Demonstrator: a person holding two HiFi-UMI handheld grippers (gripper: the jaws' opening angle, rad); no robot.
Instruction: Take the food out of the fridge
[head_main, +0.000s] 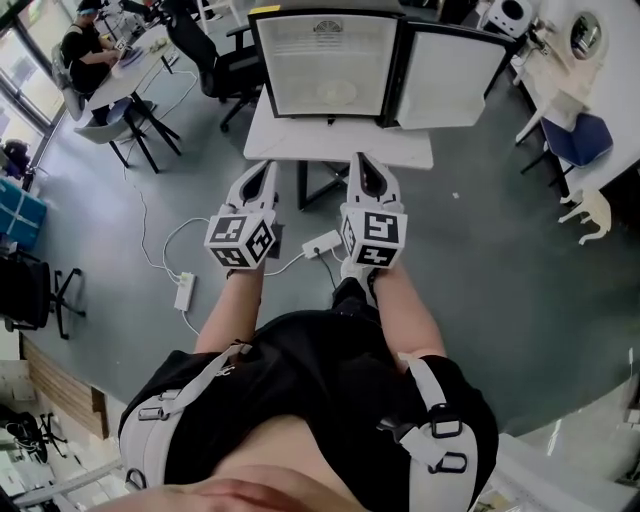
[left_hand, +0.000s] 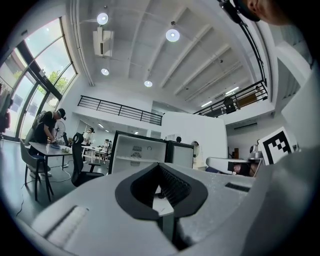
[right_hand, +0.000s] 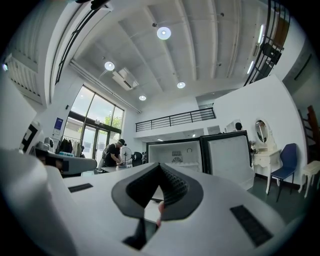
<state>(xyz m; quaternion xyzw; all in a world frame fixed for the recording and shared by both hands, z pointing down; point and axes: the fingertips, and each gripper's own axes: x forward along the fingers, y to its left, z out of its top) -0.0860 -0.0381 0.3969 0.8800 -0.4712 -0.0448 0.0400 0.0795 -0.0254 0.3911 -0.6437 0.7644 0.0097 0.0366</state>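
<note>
A small white fridge (head_main: 325, 62) stands on a white table (head_main: 340, 148) ahead of me, its door (head_main: 452, 65) swung open to the right. Its lit inside shows a shelf with a pale round thing (head_main: 335, 95), too small to tell what. My left gripper (head_main: 265, 170) and right gripper (head_main: 362, 160) are side by side just short of the table's near edge, both pointing at the fridge. Both are shut with nothing between the jaws. The left gripper view shows the fridge (left_hand: 137, 152) past the closed jaws, and so does the right gripper view, with the fridge (right_hand: 175, 156) straight ahead.
A power strip (head_main: 184, 291) and white cables lie on the grey floor to my left. Black office chairs (head_main: 235, 70) stand left of the fridge table. A person (head_main: 85, 48) sits at a far desk. A blue chair (head_main: 580, 138) is at the right.
</note>
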